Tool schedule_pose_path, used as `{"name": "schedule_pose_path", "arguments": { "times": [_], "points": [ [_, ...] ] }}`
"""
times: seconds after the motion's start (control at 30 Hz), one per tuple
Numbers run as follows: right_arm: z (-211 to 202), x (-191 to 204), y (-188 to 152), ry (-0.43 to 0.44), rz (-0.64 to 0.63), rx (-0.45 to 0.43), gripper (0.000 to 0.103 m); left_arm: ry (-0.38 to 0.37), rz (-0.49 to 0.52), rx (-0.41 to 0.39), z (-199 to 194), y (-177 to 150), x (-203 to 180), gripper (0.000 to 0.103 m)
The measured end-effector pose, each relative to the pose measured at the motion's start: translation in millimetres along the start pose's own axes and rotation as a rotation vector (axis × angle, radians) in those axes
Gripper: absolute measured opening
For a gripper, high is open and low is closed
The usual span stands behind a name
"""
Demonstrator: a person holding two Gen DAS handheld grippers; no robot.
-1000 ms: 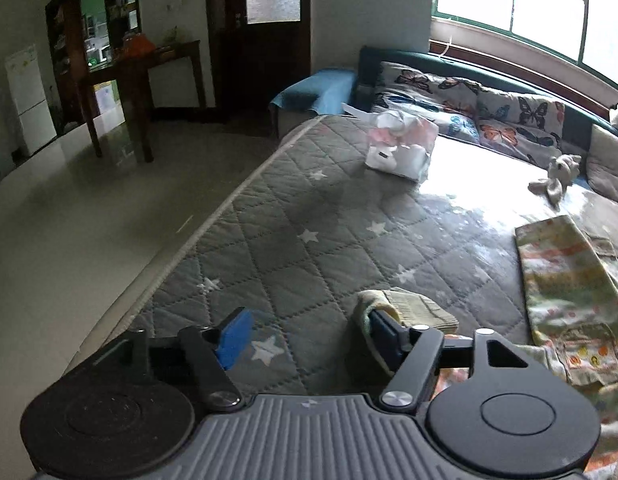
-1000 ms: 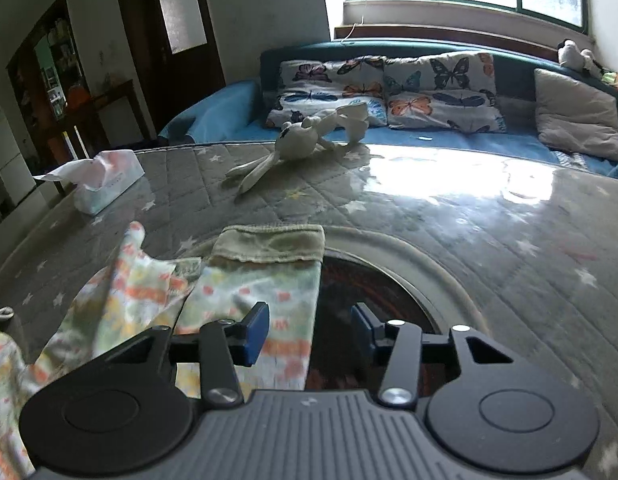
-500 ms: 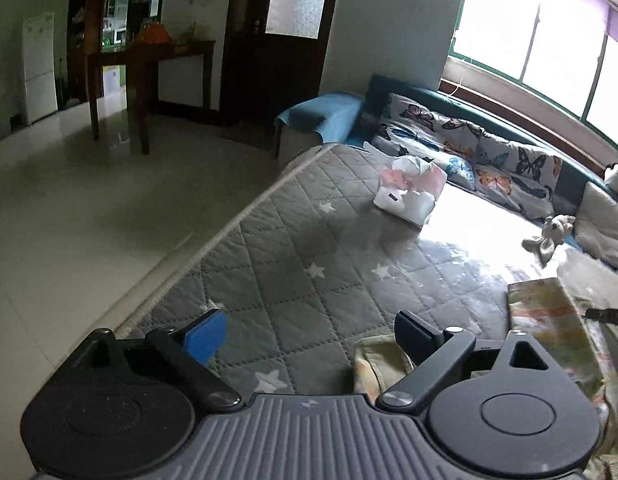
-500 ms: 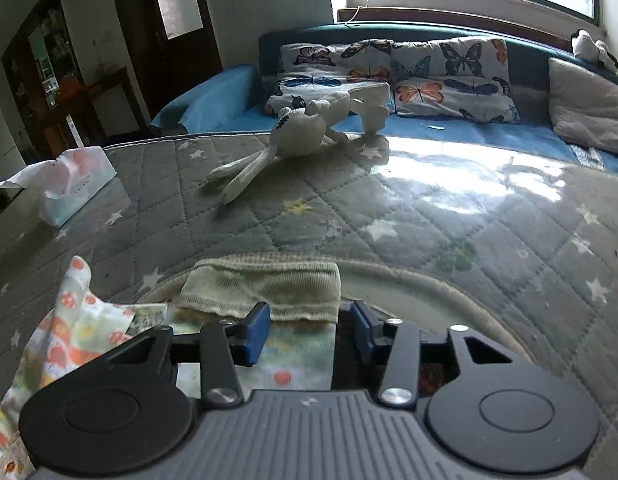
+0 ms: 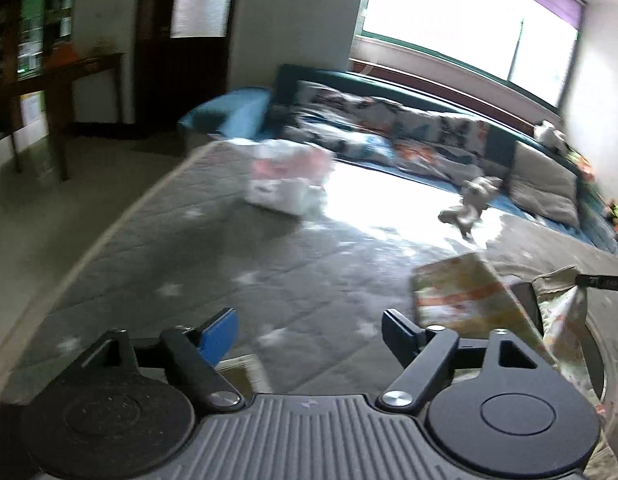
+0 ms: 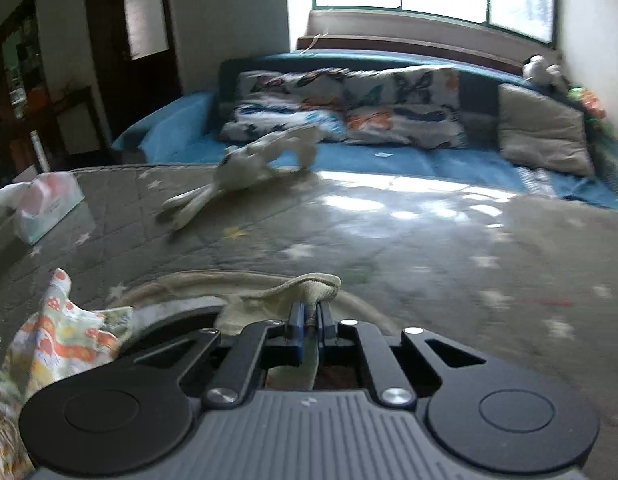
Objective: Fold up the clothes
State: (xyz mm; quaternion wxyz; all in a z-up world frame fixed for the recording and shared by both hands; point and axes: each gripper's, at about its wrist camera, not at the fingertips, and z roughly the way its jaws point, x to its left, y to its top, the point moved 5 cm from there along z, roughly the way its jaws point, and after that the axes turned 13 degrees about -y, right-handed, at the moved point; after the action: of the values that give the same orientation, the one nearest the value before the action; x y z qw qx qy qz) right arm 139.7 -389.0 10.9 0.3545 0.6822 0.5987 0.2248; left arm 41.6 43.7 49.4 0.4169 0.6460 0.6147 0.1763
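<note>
At six o'clock in the right wrist view, the right claw (image 6: 308, 322) pinches the garment's ribbed cuff (image 6: 309, 286). The patterned garment (image 5: 469, 304) lies rumpled on the bed (image 5: 289, 280), seemingly barely folded. Empty, the left claw (image 5: 305, 332) is closing.

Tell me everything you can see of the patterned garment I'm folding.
The pale cotton-looking garment with an orange mushroom print lies crumpled on the grey star-quilted mattress. Its ribbed olive-beige cuff is lifted and pinched between the shut jaws of the right gripper; the rest trails left, slack.
</note>
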Motion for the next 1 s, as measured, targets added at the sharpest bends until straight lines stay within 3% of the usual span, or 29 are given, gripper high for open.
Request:
{"name": "schedule_pose_path", "arguments": {
  "times": [0.23,0.63,0.8,0.93,1.0],
  "points": [
    [-50.7,-68.3,-20.2,-0.145,0.033,-0.039,0.005,-0.031,0.077,0.062,42.0,-1.6,-34.4,0.068],
    [-116.0,-173.9,-65.0,-0.422,0.117,-0.082,0.005,-0.014,0.163,0.13,69.1,-23.3,-56.1,0.066],
    [-105.7,-190.3,-104.1,-0.452,0.07,0.054,0.009,-0.04,0.169,0.142,74.9,-23.8,-66.0,0.066],
    [-104.6,-189.0,-108.3,-0.438,0.063,0.059,0.012,-0.096,0.206,0.141,82.9,-18.9,-90.1,0.066],
    [-106.3,-184.7,-103.3,-0.428,0.053,0.044,0.021,-0.125,0.232,0.147,91.8,-17.7,-103.9,0.066]
  ]
}}
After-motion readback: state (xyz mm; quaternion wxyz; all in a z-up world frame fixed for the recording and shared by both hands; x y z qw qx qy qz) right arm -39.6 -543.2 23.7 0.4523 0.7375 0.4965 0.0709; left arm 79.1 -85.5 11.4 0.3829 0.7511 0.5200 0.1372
